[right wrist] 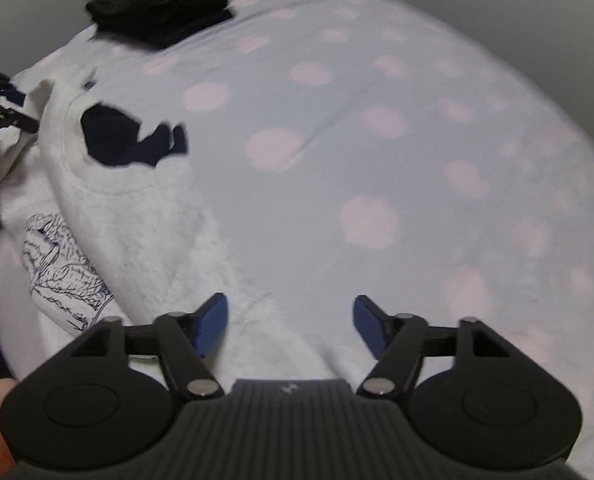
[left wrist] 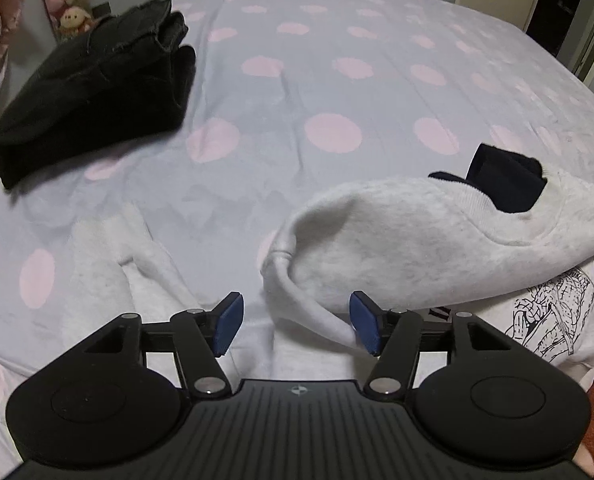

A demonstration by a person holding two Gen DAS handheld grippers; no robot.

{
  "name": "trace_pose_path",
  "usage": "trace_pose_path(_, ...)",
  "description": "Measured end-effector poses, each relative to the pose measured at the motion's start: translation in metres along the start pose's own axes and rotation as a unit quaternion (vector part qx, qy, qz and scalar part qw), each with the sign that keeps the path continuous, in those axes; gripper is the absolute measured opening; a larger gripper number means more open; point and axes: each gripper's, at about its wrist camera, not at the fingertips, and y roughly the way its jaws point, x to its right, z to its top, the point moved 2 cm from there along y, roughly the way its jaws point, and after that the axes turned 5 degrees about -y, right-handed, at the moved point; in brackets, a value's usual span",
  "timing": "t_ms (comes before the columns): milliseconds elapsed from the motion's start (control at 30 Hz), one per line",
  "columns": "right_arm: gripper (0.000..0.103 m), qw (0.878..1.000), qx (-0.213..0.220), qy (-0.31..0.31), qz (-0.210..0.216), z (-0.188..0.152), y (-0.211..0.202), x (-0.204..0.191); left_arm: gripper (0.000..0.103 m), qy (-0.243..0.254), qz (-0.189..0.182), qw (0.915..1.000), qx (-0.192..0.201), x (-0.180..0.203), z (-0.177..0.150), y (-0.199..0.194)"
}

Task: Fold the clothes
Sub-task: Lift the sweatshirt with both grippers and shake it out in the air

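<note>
Lying rumpled on the dotted bed (left wrist: 317,80), the pale sweatshirt (left wrist: 417,232) has one part turned over itself; a black folded pile (left wrist: 89,80) sits well apart. Left tongs (left wrist: 297,324) and right tongs (right wrist: 291,326) are both spread, holding nothing, just above its cloth. Judged: folding stands incomplete; a hem or sleeve edge needs pinching next.

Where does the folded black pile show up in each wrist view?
Left wrist: black pile, upper left on the bed.
Right wrist: black pile, top left, at the bed's far edge.
Shared landmark: the grey sweatshirt's dark neck lining, right in the left view, left in the right.
</note>
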Motion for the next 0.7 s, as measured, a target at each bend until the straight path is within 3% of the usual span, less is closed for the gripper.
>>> trace_pose_path(100, 0.079, 0.998, -0.031, 0.023, 0.040, -0.009, 0.026, 0.012, 0.069, -0.010, 0.002, 0.9999, -0.007, -0.002, 0.001, 0.002)
trace_pose_path(167, 0.073, 0.994, -0.043, 0.057, 0.080, -0.017, 0.033, 0.019, 0.067, -0.017, 0.003, 0.9998, -0.011, -0.003, 0.002, 0.003)
trace_pose_path(200, 0.069, 0.991, -0.045, 0.075, 0.101, -0.021, 0.034, 0.023, 0.056, -0.021, 0.004, 0.9997, -0.013, -0.004, 0.003, 0.004)
trace_pose_path(233, 0.064, 0.989, -0.043, 0.085, 0.114, -0.024, 0.032, 0.024, 0.041, -0.024, 0.004, 0.9996, -0.016, -0.005, 0.003, 0.005)
trace_pose_path(300, 0.051, 0.988, -0.036, 0.091, 0.121, -0.030, 0.024, 0.024, 0.034, -0.031, 0.005, 0.9993, -0.020, -0.006, 0.004, 0.006)
trace_pose_path(333, 0.037, 0.987, -0.032, 0.094, 0.125, -0.032, 0.020, 0.025, 0.023, -0.034, 0.006, 0.9991, -0.022, -0.006, 0.004, 0.007)
trace_pose_path(367, 0.019, 0.986, -0.029, 0.098, 0.131, -0.035, 0.016, 0.024, 0.019, -0.038, 0.007, 0.9990, -0.024, -0.007, 0.005, 0.007)
trace_pose_path(433, 0.009, 0.983, -0.022, 0.106, 0.148, -0.038, 0.007, 0.022, 0.007, -0.046, 0.013, 0.9986, -0.023, -0.009, 0.005, 0.004)
trace_pose_path(467, 0.007, 0.982, -0.017, 0.105, 0.154, -0.040, 0.001, 0.020, 0.006, -0.051, 0.020, 0.9983, -0.018, -0.010, 0.005, -0.002)
trace_pose_path(600, 0.004, 0.990, 0.011, 0.063, 0.127, -0.044, -0.033, -0.006, 0.003, -0.071, 0.048, 0.9963, 0.001, -0.016, 0.004, -0.024)
trace_pose_path(700, 0.003, 0.997, 0.036, 0.041, 0.053, -0.045, -0.062, -0.025, 0.003, -0.082, 0.060, 0.9946, 0.023, -0.016, 0.003, -0.048)
